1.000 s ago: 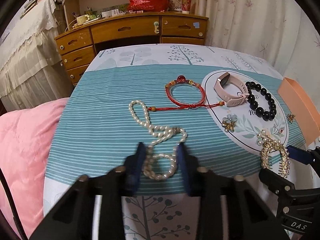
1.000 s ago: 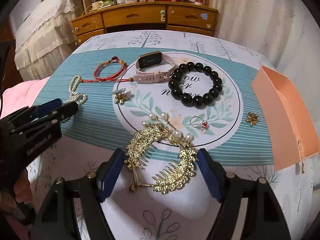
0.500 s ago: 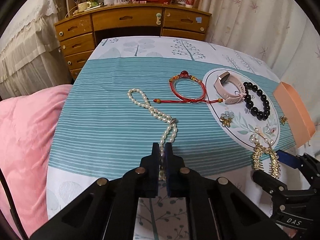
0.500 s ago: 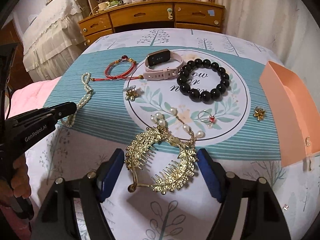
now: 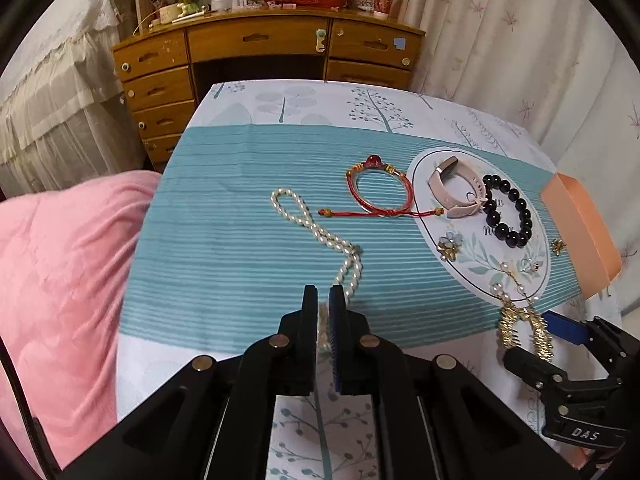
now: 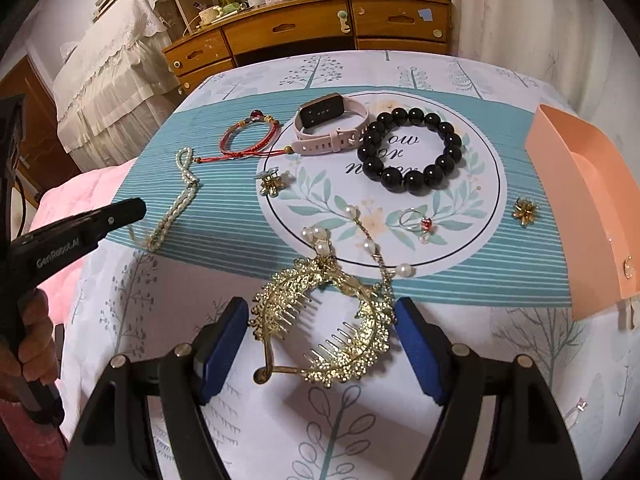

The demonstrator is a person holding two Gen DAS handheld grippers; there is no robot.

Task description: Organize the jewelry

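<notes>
A: Starting at the far left, what is the left gripper (image 5: 323, 300) doing?

B: Its jaws are standing almost together and have just been easing apart a touch, with the near end of the pearl necklace (image 5: 316, 232) pinched between them. The rest of the strand is trailing away ahead of the fingertips across the teal-striped cloth (image 5: 224, 248). I am judging this as the pick-up step for the pearls.

A: And what is lying further right?

B: Ahead and to the right of that gripper, the red cord bracelet (image 5: 378, 192) is lying flat, with the pink watch (image 5: 454, 196) and the black bead bracelet (image 5: 508, 212) beyond it on the round printed mat (image 5: 472, 264).

A: The right gripper (image 6: 320, 344)?

B: It is standing wide open, bracketing the gold hair comb (image 6: 324, 320) without either pad visibly pressing on it. The comb is lying on the cloth between the blue pads.

A: So what is the next move calling for?

B: Probably lifting the pearls clear without dragging the loose end, then carrying them to the peach box (image 6: 584, 208), well off to the right of both grippers. The right one is needing to close on the comb first.
</notes>
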